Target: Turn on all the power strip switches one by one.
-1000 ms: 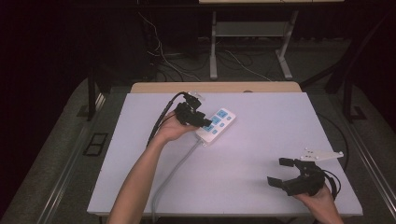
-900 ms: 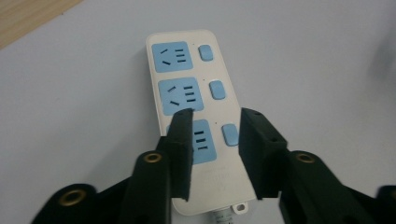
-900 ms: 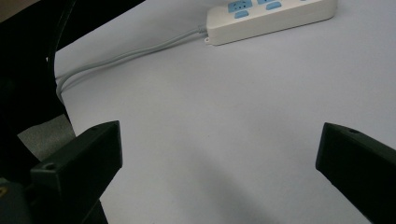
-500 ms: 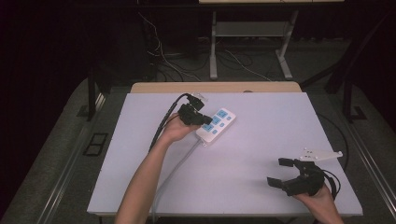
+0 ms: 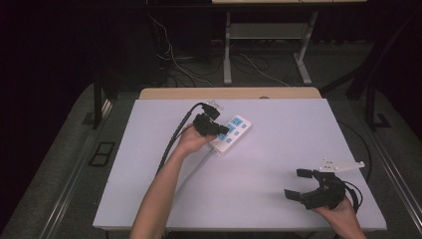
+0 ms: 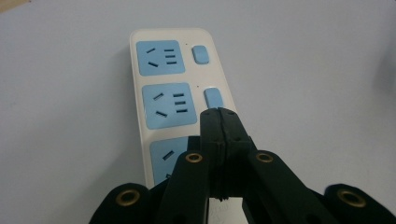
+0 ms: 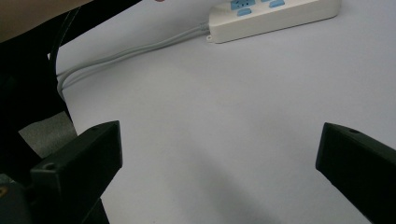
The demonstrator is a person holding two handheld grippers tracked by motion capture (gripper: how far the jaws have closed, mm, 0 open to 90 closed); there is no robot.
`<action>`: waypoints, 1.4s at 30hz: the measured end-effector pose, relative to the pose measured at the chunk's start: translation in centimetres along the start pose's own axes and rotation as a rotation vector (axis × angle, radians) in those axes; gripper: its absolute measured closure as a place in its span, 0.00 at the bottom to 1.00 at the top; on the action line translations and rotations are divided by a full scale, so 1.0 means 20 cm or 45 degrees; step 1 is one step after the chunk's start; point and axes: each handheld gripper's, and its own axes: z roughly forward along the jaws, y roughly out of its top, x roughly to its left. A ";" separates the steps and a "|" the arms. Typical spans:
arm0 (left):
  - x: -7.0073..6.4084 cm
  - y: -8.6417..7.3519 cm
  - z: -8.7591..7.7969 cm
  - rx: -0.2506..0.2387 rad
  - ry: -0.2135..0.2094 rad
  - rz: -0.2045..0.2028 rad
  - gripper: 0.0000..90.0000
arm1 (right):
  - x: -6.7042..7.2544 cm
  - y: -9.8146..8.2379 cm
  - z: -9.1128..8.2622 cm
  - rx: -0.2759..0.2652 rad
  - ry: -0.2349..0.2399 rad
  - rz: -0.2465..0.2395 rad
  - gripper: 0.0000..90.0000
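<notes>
- White plastic power strip with blue sockets (image 5: pixel 230 133) lies mid-table, toward the far edge.
- Left gripper (image 6: pixel 219 114), jaws closed and empty, sits over strip's switch (image 6: pixel 213 99), apparently to press it.
- Right gripper (image 5: pixel 303 185), jaws spread wide, idles well apart from strip.

A white power strip (image 5: pixel 231 133) with blue sockets and blue switches lies flat on the pale counter (image 5: pixel 278 164), angled diagonally, its grey cord (image 7: pixel 135 51) trailing toward the near edge.
</notes>
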 end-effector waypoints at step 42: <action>-0.03 -0.05 0.07 0.024 -0.036 0.014 0.99 | 0.00 0.00 0.02 0.027 0.007 -0.015 0.00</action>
